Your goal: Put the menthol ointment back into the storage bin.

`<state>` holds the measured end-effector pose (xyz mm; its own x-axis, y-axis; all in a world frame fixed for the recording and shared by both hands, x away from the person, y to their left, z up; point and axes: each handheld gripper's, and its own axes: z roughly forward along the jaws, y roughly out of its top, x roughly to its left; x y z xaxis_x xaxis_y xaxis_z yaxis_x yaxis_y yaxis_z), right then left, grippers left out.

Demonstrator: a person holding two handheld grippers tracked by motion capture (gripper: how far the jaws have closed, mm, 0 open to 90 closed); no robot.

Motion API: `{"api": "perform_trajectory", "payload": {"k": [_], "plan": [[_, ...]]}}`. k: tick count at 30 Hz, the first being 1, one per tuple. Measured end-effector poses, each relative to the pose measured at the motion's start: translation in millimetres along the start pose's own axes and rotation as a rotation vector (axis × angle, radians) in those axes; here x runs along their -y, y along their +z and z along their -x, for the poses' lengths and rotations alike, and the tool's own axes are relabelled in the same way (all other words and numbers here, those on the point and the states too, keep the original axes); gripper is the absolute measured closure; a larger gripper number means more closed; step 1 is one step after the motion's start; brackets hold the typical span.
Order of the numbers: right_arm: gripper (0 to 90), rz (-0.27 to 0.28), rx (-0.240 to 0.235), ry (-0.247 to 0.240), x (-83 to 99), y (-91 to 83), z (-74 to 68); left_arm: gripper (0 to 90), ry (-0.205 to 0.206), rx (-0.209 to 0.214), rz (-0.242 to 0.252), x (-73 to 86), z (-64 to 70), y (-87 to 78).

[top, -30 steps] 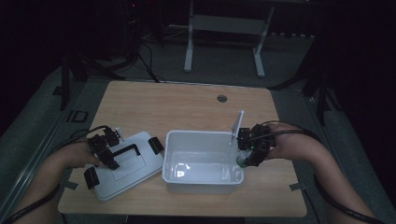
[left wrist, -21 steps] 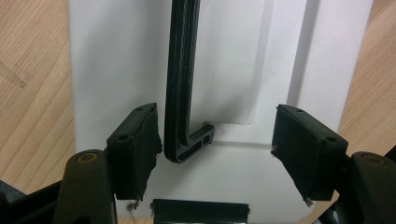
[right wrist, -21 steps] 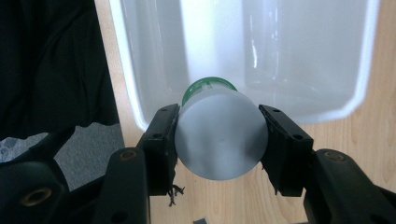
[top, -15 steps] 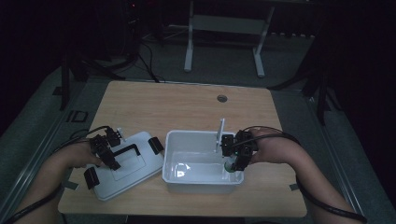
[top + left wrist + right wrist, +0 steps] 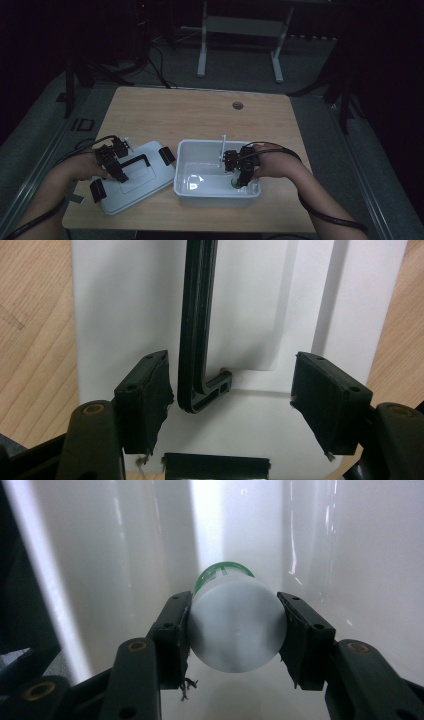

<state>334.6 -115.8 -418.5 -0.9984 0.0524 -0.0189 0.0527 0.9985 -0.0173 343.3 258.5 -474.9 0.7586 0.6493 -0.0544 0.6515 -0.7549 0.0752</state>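
- A wooden table stands in a dark room.
- The right gripper pinches a white bottle with a green-printed label, jaws pressed on both sides of its round white end, inside the white bin.
- The left gripper, jaws spread, hovers over the white lid; the lid's black handle lies between them, nearer one jaw.

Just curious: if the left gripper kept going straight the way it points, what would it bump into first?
Most likely the white lid right under the left gripper; its open jaws straddle the lid's black handle.
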Motion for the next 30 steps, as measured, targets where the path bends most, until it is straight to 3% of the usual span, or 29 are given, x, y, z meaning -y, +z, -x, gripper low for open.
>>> {"api": "perform_trajectory", "payload": {"k": [11,26,30], "plan": [[50.5,-0.051,0.007,0.007,-10.9,31.4,3.4,31.9,0.002,-0.001,-0.001,0.0,0.3,0.0],[50.5,-0.095,0.010,0.017,-13.1,54.0,3.5,32.1,0.009,-0.011,0.001,0.3,1.1,1.9],[50.3,-0.137,0.021,0.011,-13.8,61.9,2.5,32.1,0.009,-0.010,0.000,0.8,0.6,2.4]]}}
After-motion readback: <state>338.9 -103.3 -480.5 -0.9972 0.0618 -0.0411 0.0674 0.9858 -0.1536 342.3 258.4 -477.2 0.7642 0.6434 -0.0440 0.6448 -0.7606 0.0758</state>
